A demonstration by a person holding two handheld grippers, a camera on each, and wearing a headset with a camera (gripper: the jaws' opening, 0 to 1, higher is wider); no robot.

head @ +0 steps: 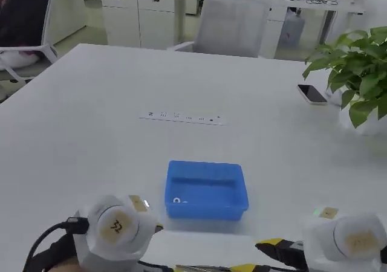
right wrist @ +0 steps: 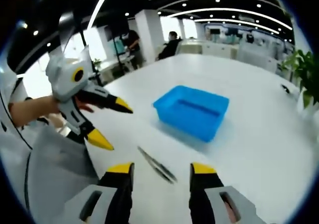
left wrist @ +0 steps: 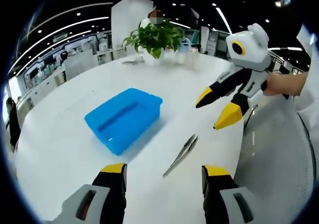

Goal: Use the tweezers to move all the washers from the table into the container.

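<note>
Washer point(head: 176, 200) inside container point(head: 208, 211) shows small and blurred.

A potted plant point(head: 363, 72) stands on the white table point(head: 91, 115), a dark phone point(head: 312, 94) just beside it, a flush socket strip point(head: 181, 117) and a grey chair point(head: 233, 24) both well apart from it.

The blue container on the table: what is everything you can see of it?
The blue container is a shallow rectangular tray, plastic by its look, with low walls and an open top. It sits flat on the white table. One small pale ring, probably a washer, lies in its near left corner as the head view shows it. Nothing grips it; the tweezers lie on the table apart from it.
</note>
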